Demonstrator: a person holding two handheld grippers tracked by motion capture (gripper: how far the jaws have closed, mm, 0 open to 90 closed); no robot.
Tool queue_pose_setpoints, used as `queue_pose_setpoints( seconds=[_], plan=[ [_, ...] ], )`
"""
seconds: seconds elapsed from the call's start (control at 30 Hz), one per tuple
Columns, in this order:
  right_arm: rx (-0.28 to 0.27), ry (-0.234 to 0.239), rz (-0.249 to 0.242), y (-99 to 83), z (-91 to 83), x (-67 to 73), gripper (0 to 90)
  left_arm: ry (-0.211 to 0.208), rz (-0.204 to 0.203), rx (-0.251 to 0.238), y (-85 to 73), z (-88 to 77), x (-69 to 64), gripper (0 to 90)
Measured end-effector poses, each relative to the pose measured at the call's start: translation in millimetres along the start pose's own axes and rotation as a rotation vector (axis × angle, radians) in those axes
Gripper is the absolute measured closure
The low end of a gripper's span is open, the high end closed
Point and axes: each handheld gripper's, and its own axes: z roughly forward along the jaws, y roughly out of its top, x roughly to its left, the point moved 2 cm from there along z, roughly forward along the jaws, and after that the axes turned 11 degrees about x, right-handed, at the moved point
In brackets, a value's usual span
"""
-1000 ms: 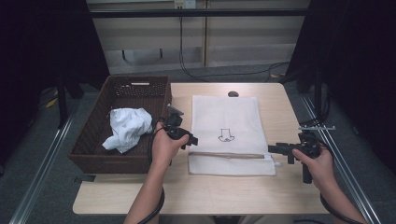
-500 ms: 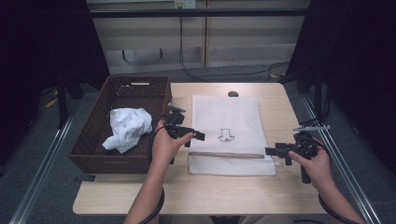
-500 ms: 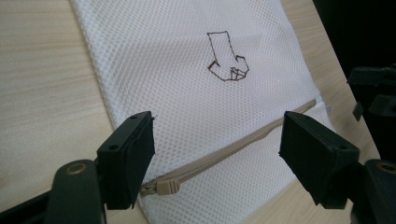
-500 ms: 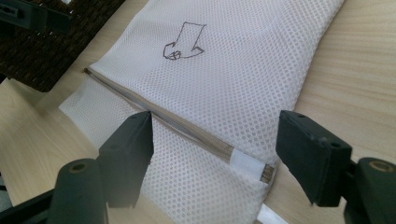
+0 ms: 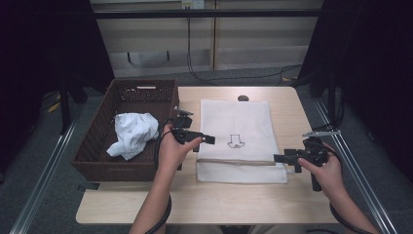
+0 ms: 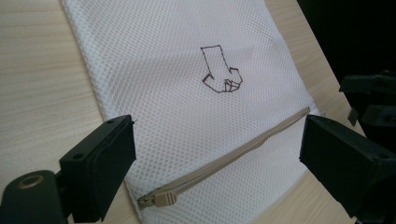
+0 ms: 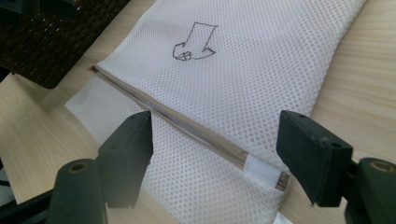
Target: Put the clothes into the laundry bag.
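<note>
Left hand-held gripper (image 5: 210, 140), jaws just opened wider than before, hovers over the mesh bag (image 5: 238, 122); right hand-held gripper (image 5: 278, 158) stands open.

Looks like a lab recording cell, not a home. Light wood-grain desk (image 5: 234, 202) stands alone on grey floor, boxed in by black curtains (image 5: 44, 63) on both sides. Metal floor rails (image 5: 44, 170) run along each side of the desk. Black cables (image 5: 204, 78) drop down the pale panelled back wall (image 5: 253, 46) and trail across the floor. Props are staged: dark brown woven wicker basket (image 5: 97, 163), white mesh zip laundry bag (image 5: 243, 122) laid flat, fixed overhead camera angle.
</note>
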Motion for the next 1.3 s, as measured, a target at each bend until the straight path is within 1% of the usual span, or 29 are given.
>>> queue_pose_setpoints(
  seconds=[0.03,0.1,0.13,0.17,0.2,0.27,0.3,0.37,0.4,0.43,0.5,0.53,0.6,0.63,0.67,0.73,0.8,0.87,0.97,1.0,1.03,1.07,1.1,1.13,1.2,1.3],
  plan=[
    [0.000,-0.002,-0.004,0.6,0.9,0.7,26.9,0.004,0.010,0.000,0.2,-0.2,0.6,10.0],
    [0.004,0.002,-0.007,2.2,3.0,2.7,26.9,0.001,-0.001,-0.007,0.1,1.6,-1.2,9.5],
    [0.009,0.000,-0.009,3.1,4.3,4.0,26.9,0.002,0.009,0.000,0.0,1.7,-0.5,8.9],
    [0.011,0.000,-0.016,4.0,5.8,4.8,26.8,-0.003,0.008,0.003,0.0,2.1,-0.8,8.6],
    [0.014,-0.001,-0.017,4.8,7.6,6.2,26.8,0.003,0.016,0.003,-0.1,2.3,-0.8,8.5],
    [0.024,-0.002,-0.032,6.6,11.7,8.6,26.9,-0.007,0.004,-0.001,-0.1,3.2,-2.8,8.5],
    [0.026,-0.001,-0.039,7.5,13.6,10.1,26.9,-0.005,0.020,0.008,-0.2,3.0,-2.1,8.0],
    [0.034,-0.001,-0.048,9.4,17.7,13.6,26.9,0.006,0.028,0.009,-0.5,3.3,-2.6,8.4],
    [0.039,-0.003,-0.056,10.4,19.6,15.1,26.9,0.010,0.042,0.020,-0.6,3.2,-1.8,8.2],
    [0.042,-0.008,-0.064,11.4,21.9,17.2,27.2,0.002,0.029,0.006,-0.4,3.5,-2.4,7.7],
    [0.045,-0.006,-0.082,13.1,25.2,19.7,27.5,0.000,0.036,0.004,-0.2,3.3,-2.9,7.6],
    [0.051,-0.001,-0.080,14.1,26.7,21.3,27.9,-0.011,0.023,-0.006,-0.2,4.3,-5.3,7.5],
    [0.051,-0.002,-0.100,17.0,29.4,23.3,27.8,-0.029,0.040,0.004,0.3,4.3,-6.5,6.8],
    [0.051,-0.004,-0.109,19.3,31.1,24.8,27.7,-0.034,0.038,0.007,0.5,4.5,-7.1,6.8],
    [0.048,-0.008,-0.119,20.8,32.3,25.4,27.8,-0.028,0.043,0.008,0.7,5.3,-7.2,6.5],
    [0.047,-0.013,-0.140,25.2,35.8,28.3,27.8,-0.037,0.051,0.018,-0.3,7.0,-7.7,6.2],
    [0.049,-0.018,-0.164,28.7,38.9,31.3,27.7,-0.036,0.066,0.034,-0.9,6.6,-5.9,5.5],
    [0.052,-0.017,-0.179,31.4,42.1,35.5,27.7,-0.032,0.054,0.027,-1.1,6.6,-6.9,6.0],
    [0.063,-0.027,-0.211,34.8,48.1,40.2,27.7,-0.036,0.055,0.021,-1.6,4.7,-8.5,5.8],
    [0.067,-0.030,-0.219,35.8,50.3,41.5,27.8,-0.031,0.068,0.024,-1.5,3.4,-8.2,5.8],
    [0.073,-0.030,-0.230,36.8,52.4,42.7,27.9,-0.033,0.067,0.020,-1.3,3.0,-8.8,5.8],
    [0.076,-0.031,-0.235,37.5,53.8,43.8,28.1,-0.045,0.051,0.012,-1.0,2.7,-10.4,5.8],
    [0.071,-0.035,-0.250,38.8,56.4,45.1,28.1,-0.042,0.066,0.018,-0.8,1.7,-9.5,5.6],
    [0.073,-0.026,-0.248,39.6,58.7,46.4,28.0,-0.033,0.067,0.015,-0.6,0.9,-9.0,5.5],
    [0.083,-0.017,-0.262,40.9,64.4,47.5,27.8,-0.034,0.069,0.018,-0.6,0.6,-8.6,5.8],
    [0.095,-0.017,-0.278,41.5,72.5,49.3,29.3,-0.044,0.054,0.012,-1.0,2.8,-9.3,5.7]
  ],
)
